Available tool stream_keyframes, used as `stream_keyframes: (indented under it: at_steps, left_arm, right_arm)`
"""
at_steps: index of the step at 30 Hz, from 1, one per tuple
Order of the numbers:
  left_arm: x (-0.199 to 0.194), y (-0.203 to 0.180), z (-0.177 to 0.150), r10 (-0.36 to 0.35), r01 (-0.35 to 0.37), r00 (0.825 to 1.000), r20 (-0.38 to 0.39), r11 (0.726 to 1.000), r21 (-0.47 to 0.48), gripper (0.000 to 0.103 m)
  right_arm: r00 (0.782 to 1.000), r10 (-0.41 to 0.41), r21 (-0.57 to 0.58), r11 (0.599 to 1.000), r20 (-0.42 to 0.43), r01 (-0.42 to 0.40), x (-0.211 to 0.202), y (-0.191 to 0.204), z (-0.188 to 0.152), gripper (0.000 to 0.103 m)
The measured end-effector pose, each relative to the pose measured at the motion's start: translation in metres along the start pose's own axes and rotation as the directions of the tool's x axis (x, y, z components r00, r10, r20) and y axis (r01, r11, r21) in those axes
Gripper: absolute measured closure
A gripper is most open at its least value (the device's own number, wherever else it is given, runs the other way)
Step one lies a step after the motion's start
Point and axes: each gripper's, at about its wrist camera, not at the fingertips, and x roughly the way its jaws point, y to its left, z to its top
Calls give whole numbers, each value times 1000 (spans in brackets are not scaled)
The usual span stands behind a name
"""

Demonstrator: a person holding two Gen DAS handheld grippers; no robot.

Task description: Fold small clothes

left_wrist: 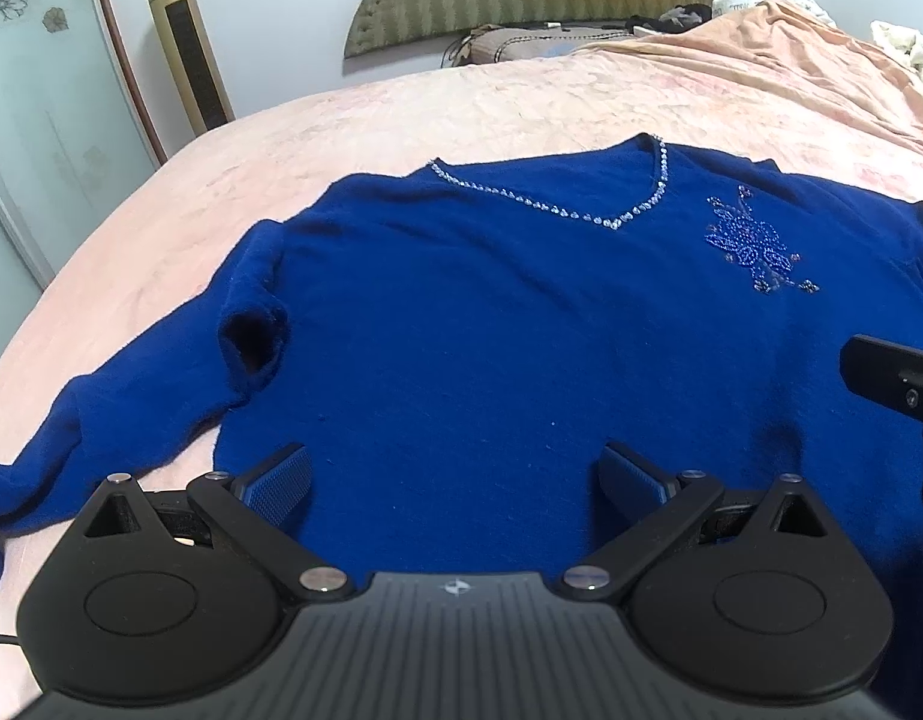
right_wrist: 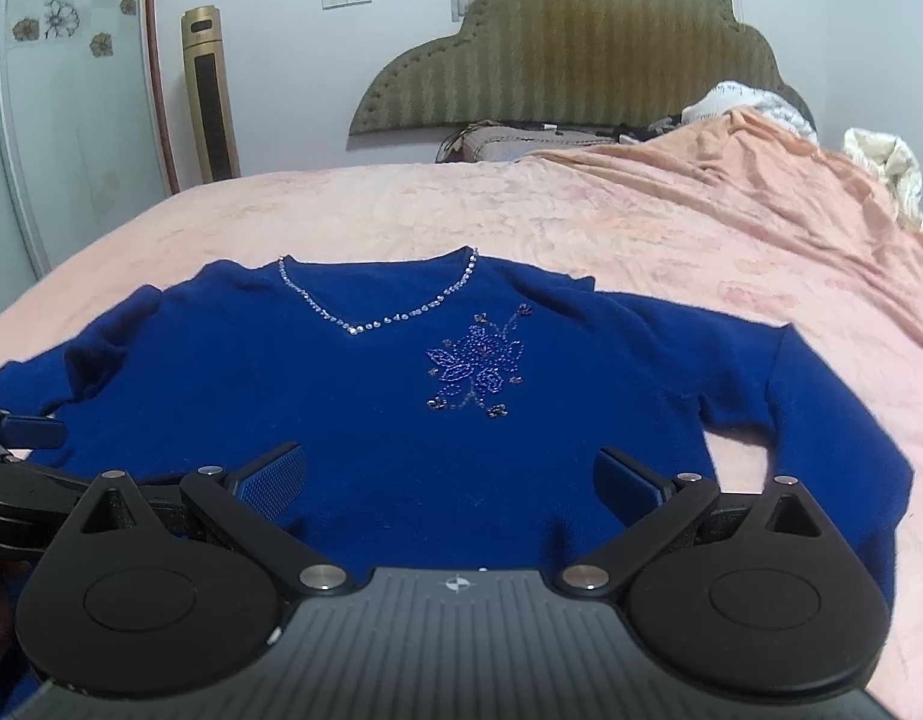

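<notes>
The left claw [left_wrist: 455,480] stands wide open over the lower body of the blue sweater [left_wrist: 521,330], its two blue-padded fingers [left_wrist: 278,483] spread apart with nothing between them but the knit below. The right claw [right_wrist: 452,477] is equally wide open and empty above the same hem area; whether either claw touches the cloth is hard to judge from these angles. In the left wrist view only a black piece of the right claw shows at the right margin, and in the right wrist view the left claw [right_wrist: 23,429] is cut off at the left margin.

The sweater lies front-up near the foot edge of the bed [right_wrist: 521,210], neckline toward the headboard [right_wrist: 581,48]. Its hem is hidden behind both claw bodies. A rhinestone trim [right_wrist: 377,315] lines the V-neck, and a beaded flower [right_wrist: 476,366] sits on the chest. One sleeve [left_wrist: 101,420] runs toward the bed's left edge and is cropped; the other sleeve [right_wrist: 821,396] bends down along the body.

At the head corner, rumpled bedding [right_wrist: 749,102] is piled, its contents unclear. A tower fan [right_wrist: 209,96] stands by the wall.
</notes>
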Motion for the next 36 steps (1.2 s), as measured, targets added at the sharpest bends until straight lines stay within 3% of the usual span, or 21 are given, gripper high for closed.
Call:
stream_keyframes:
  at_steps: [6,11,36]
  left_arm:
    - [-1,-4,0,9,-9,1000,3,1000,14,0]
    - [-2,-10,0,14,-14,1000,14,999,34,0]
    - [-6,-40,2,25,-28,999,34,995,97,0]
  right_arm:
    - [999,-21,-61,998,31,23,-5,6,-1,0]
    - [999,30,-15,999,22,-30,-5,-4,-1,0]
    - [998,22,-16,1000,53,-21,-22,-20,-11,0]
